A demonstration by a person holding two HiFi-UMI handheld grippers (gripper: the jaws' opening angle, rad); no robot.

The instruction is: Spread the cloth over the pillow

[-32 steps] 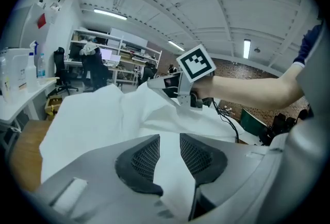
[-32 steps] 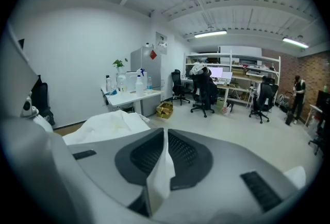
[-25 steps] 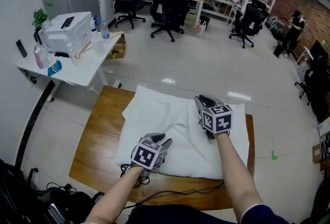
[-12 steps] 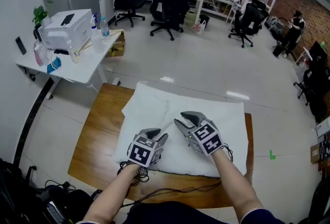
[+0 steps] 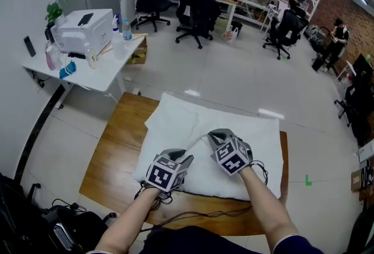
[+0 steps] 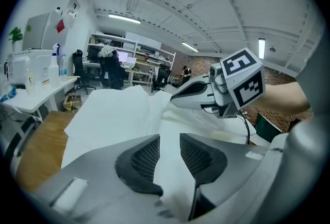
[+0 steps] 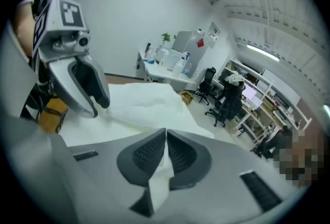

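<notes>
– Both grippers sit at the near edge of the pillow (image 5: 266,156), whose long axis runs left to right across the wooden table (image 5: 111,153). Your left gripper (image 5: 186,157) is by the near left corner. Your right gripper (image 5: 213,135) is just beside it, a little further in toward the middle.

– And the cloth (image 5: 181,121) lies on top of the pillow, with a fold in each of your grippers. Your right gripper's jaws have just been closing and pinch a thin fold, pads all but together. Your left gripper's jaws stand part-way apart, with a thicker fold filling the gap.

– So the spread, as I judge it, runs along that long axis. The open stretch lies to your right, and your right gripper is the nearer one to carry its pinch that way while the left anchors the corner.

– Mind that cloth and pillow are both white: you cannot tell where the cloth's edge ends on the right side.

– Nothing stands on the pillow in your path; the closest thing to catch is your other gripper. Cables (image 5: 198,215) trail along the table's near edge under your forearms. The white side table (image 5: 111,69) with the printer (image 5: 85,28) and the office chairs (image 5: 196,10) stand well apart.
</notes>
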